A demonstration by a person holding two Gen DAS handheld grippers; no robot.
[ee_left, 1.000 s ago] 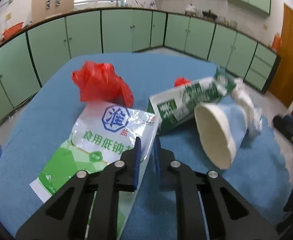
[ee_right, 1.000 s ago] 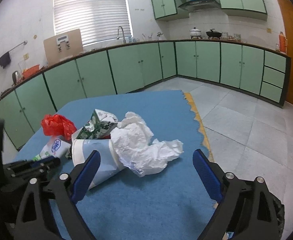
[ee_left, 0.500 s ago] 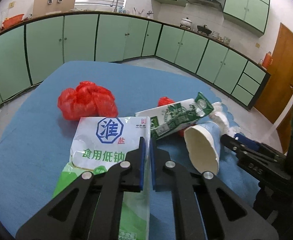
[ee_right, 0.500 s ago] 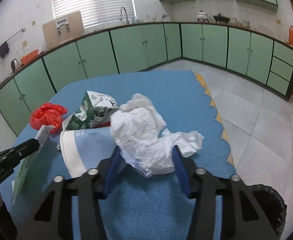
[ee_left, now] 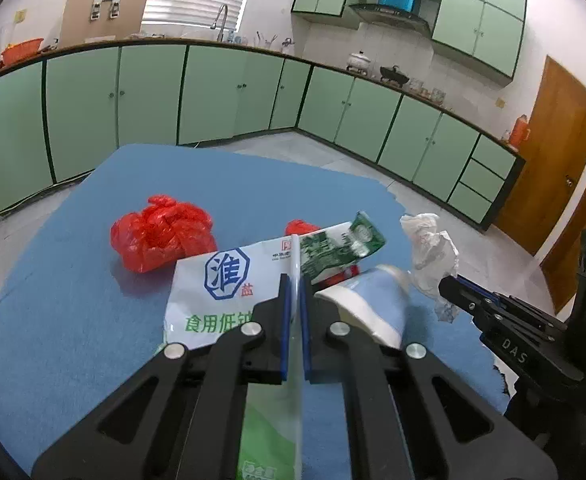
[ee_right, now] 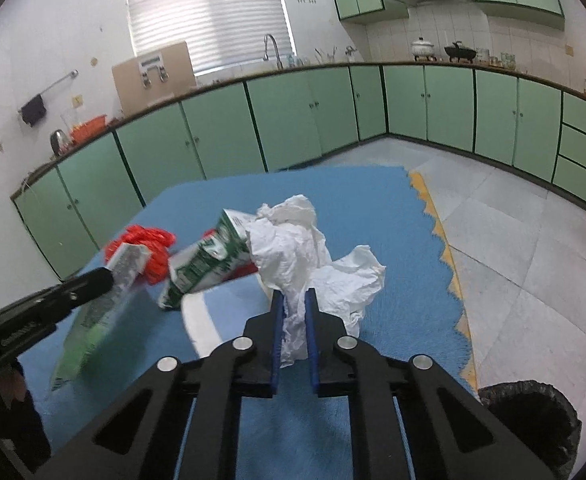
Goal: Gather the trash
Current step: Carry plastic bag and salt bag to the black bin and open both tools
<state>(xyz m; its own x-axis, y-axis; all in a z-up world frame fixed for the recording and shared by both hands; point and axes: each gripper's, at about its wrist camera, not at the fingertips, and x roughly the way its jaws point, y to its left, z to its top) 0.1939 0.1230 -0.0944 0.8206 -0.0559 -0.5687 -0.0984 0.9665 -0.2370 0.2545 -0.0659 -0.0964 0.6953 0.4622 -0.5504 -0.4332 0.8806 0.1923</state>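
My left gripper (ee_left: 294,284) is shut on the edge of a white and green salt bag (ee_left: 221,284) and holds it lifted off the blue table; the bag also shows in the right wrist view (ee_right: 105,304). My right gripper (ee_right: 295,300) is shut on crumpled white paper (ee_right: 293,240), lifted a little; the paper also shows in the left wrist view (ee_left: 429,248). A green milk carton (ee_left: 339,250) and a blue and white paper cup (ee_left: 369,304) lie between them. A red plastic bag (ee_left: 161,236) lies at the left.
The blue table cloth (ee_left: 233,176) has a scalloped yellow right edge (ee_right: 449,264). A black-lined trash bin (ee_right: 529,420) stands on the floor at the lower right. Green kitchen cabinets (ee_right: 293,120) ring the room.
My left gripper closed on the salt bag and raised it. My right gripper moved in, closed on the white paper and began lifting it.
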